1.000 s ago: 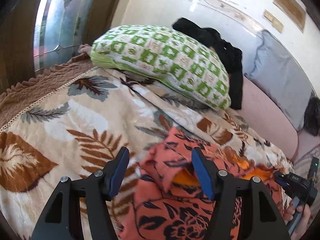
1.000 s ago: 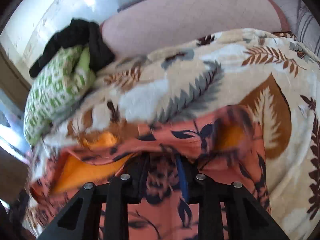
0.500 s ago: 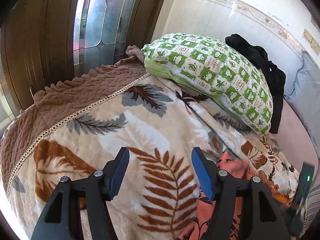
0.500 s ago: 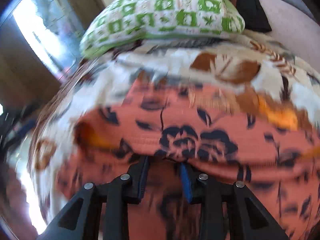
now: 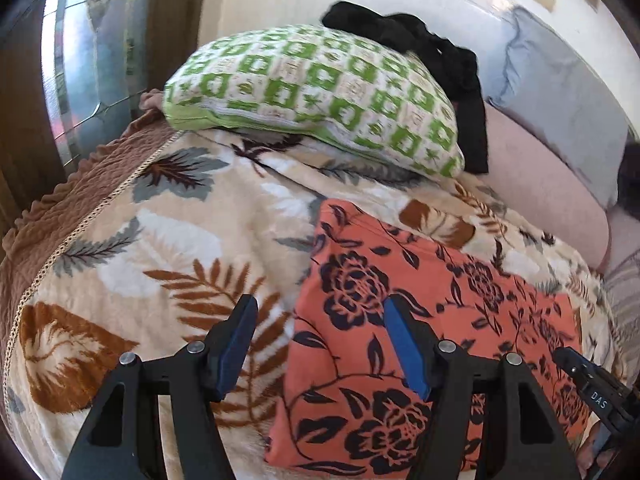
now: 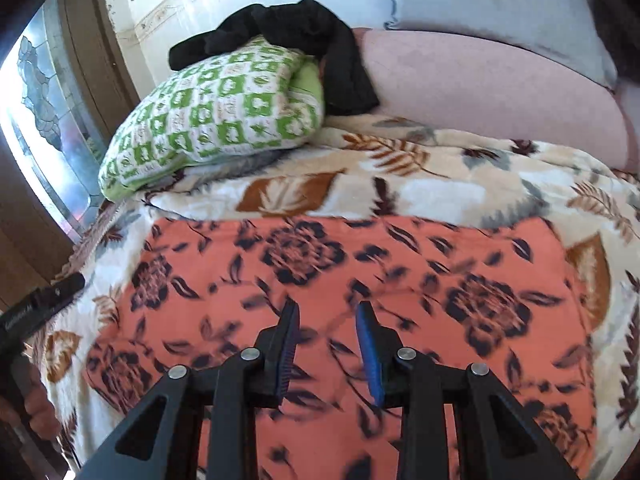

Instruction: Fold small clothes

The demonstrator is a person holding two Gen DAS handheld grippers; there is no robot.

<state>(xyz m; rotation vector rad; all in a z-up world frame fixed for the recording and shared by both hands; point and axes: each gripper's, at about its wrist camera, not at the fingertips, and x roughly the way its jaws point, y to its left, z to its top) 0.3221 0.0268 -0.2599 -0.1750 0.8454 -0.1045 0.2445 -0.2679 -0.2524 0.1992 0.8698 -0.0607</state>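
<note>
An orange garment with dark flowers (image 5: 420,320) lies flat as a neat rectangle on the leaf-print blanket (image 5: 160,248). My left gripper (image 5: 318,314) hovers over the garment's left edge. Its jaws are opening with nothing between them; one blue pad (image 5: 404,344) is above the cloth and the other is above the blanket. In the right wrist view the garment (image 6: 400,264) fills the middle. My right gripper (image 6: 328,314) hangs just above its near part, jaws a little apart, with no cloth pinched. The right gripper's body (image 5: 592,392) shows at the left view's lower right corner.
A green-and-white checked pillow (image 5: 320,92) lies at the back of the bed with a black garment (image 5: 440,64) draped behind it. A pink mattress (image 6: 480,84) and grey cushion (image 6: 500,4) lie to the right. A brown quilt (image 5: 80,184) and glass door (image 5: 80,60) border the left.
The garment was bunched, with its orange lining showing and the right jaws on it. It now lies flat, released. My left gripper swung out over the blanket and came back to the garment's edge.
</note>
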